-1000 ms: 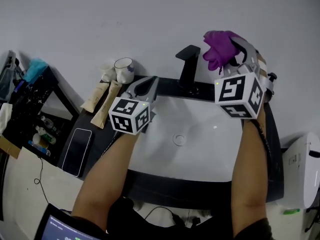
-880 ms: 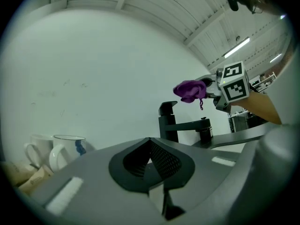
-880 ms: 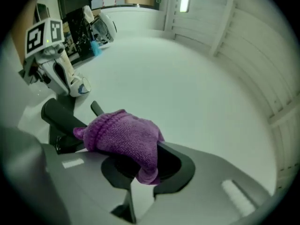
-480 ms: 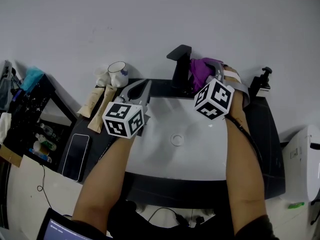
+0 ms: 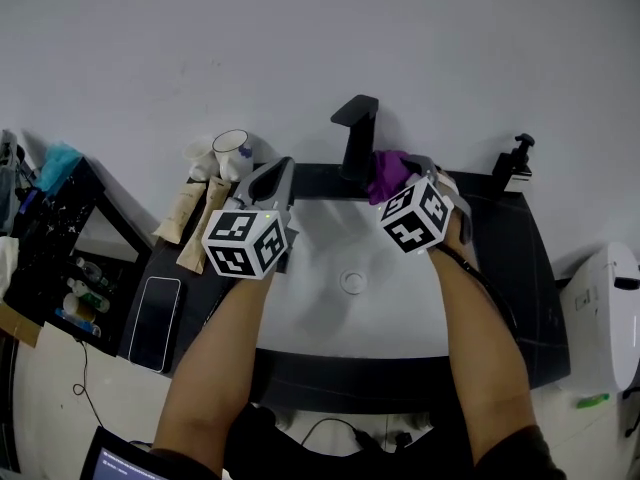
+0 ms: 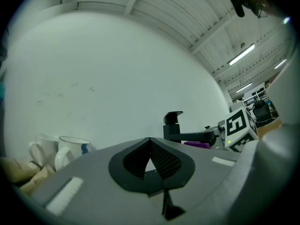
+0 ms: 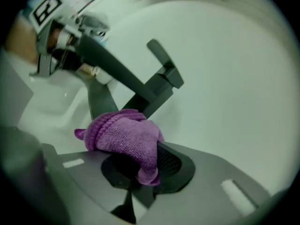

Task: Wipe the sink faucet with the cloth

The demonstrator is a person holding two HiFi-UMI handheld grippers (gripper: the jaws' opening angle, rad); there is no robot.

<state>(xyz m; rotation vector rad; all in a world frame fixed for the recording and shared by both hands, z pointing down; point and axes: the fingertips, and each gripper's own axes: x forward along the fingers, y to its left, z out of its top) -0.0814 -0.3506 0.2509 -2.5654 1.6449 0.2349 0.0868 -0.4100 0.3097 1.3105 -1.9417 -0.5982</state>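
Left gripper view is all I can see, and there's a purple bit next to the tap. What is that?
Observer: A purple cloth, pinched in the right gripper, as the right gripper view shows.
Operator: Is it rubbing the tap?
Observer: In the head view it sits just right of the black faucet, at its base; contact I can't tell.
Operator: What's below my gripper?
Observer: The left gripper hangs over the left side of the white sink.
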